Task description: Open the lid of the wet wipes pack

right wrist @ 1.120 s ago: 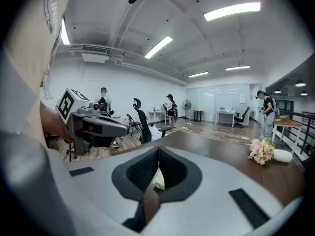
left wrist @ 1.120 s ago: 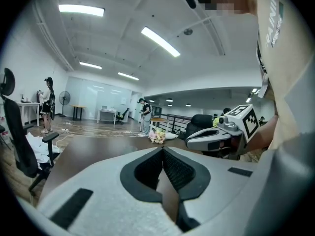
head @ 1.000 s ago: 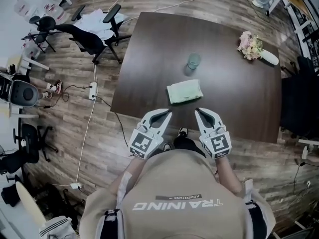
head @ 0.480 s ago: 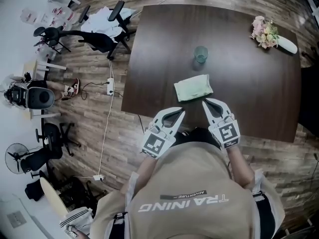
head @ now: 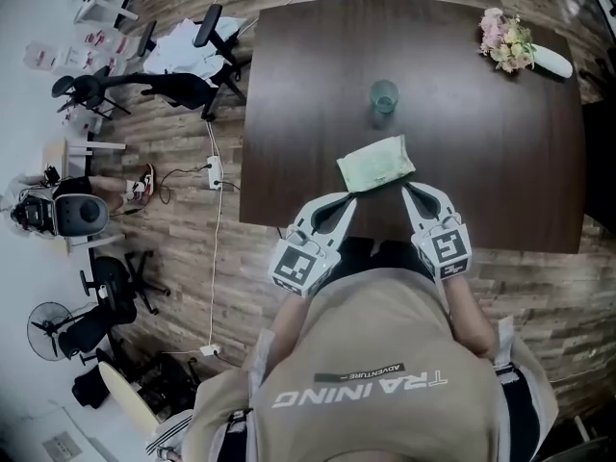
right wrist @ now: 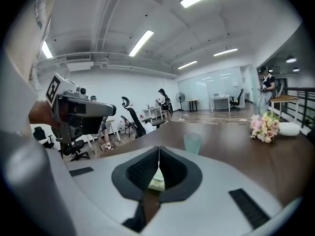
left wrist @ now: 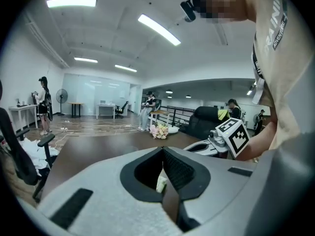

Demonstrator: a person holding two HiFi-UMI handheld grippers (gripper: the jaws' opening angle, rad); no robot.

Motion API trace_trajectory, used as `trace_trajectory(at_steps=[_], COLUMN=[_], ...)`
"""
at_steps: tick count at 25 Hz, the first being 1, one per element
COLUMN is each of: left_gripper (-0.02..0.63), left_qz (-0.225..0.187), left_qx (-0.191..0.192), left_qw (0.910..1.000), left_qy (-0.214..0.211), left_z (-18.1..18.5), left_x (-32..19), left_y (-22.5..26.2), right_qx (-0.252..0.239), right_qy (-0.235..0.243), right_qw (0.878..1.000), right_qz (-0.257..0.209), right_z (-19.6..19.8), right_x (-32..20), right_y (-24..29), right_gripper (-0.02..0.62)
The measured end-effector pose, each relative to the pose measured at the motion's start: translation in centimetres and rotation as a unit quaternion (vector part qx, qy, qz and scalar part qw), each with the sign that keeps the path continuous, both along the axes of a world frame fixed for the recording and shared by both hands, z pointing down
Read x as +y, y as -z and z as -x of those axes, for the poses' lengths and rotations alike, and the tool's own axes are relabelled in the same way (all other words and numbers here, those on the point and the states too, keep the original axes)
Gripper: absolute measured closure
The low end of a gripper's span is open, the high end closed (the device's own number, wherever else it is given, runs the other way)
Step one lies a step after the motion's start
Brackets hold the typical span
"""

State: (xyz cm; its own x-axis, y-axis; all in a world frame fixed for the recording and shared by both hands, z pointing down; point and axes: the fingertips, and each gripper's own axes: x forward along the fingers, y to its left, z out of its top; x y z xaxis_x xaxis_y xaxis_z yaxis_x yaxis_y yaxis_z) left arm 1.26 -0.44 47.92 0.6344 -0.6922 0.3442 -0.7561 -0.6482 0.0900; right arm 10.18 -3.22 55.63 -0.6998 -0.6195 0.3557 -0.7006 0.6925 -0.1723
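- 2 grippers, head view: L gripper (head: 347, 199) and R gripper (head: 408, 190) reach over the near edge of the table (head: 500, 162), with tips aimed at the wet wipes pack (head: 376, 164).
  - The pack lies flat close to that edge, straight ahead of the person.
  - Its long axis runs L-R across the person's front, slightly skewed, w/ the R end farther off.
  - Each tip sits just beside 1 near corner of the pack; contact can't be told. Neither gripper is clearly the nearer.
  - A cup (head: 384, 95) stands beyond the pack, well apart. Flowers (head: 507, 41) lie at the far R corner.
- L gripper view: jaws are pressed together at the tips w/ nothing btwn them.
  - A pale sliver of the pack shows thru the loop behind the tips, so the pack is ahead and below.
  - The R gripper shows at the R side.
- R gripper view: jaws are likewise closed tip to tip and empty.
  - The pack shows thru the loop, and the cup stands ahead, a little to the R.
- Judgement: opening has not begun, and the lid can't be made out on the pack's top in any view.
  - The next move prob. needs 1 gripper to pin the pack while the other parts its jaws and catches the lid's edge.
  - W/ the long axis L-R, 1 gripper already faces each end.
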Motion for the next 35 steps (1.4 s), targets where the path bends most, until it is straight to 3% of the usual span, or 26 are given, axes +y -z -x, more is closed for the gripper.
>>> trace_trajectory(at_steps=[4, 8, 14, 25, 29, 35], left_gripper=[0.597, 0.597, 0.597, 0.597, 0.597, 0.597], left_qz=[0.008, -0.010, -0.013, -0.014, -0.005, 0.008], left_qx=[0.009, 0.008, 0.046, 0.046, 0.038, 0.026], left_qw=[0.9997, 0.9989, 0.9960, 0.9876, 0.9874, 0.9912], left_qy=[-0.021, -0.044, -0.075, -0.150, -0.153, -0.129], left_z=[1.7, 3.1, 3.7, 3.2, 2.8, 1.3], left_x=[0.2, -1.0, -2.7, -5.2, -6.5, -8.0], left_y=[-0.9, -0.9, -0.8, -2.8, -3.8, -4.3], right_qx=[0.027, 0.048, 0.074, 0.123, 0.136, 0.172], right_qy=[-0.006, -0.033, -0.053, -0.097, -0.093, -0.050], right_qw=[1.000, 0.998, 0.993, 0.987, 0.985, 0.982], right_qz=[-0.008, -0.039, -0.073, -0.037, -0.049, -0.052], right_z=[1.0, 1.4, 3.6, 4.8, 4.5, 2.5], right_x=[0.8, -0.4, -1.2, -0.5, -1.6, -1.6], right_y=[0.3, 3.1, 6.8, 5.1, 6.1, 4.5], right_gripper=[0.580, 0.580, 0.580, 0.580, 0.580, 0.580])
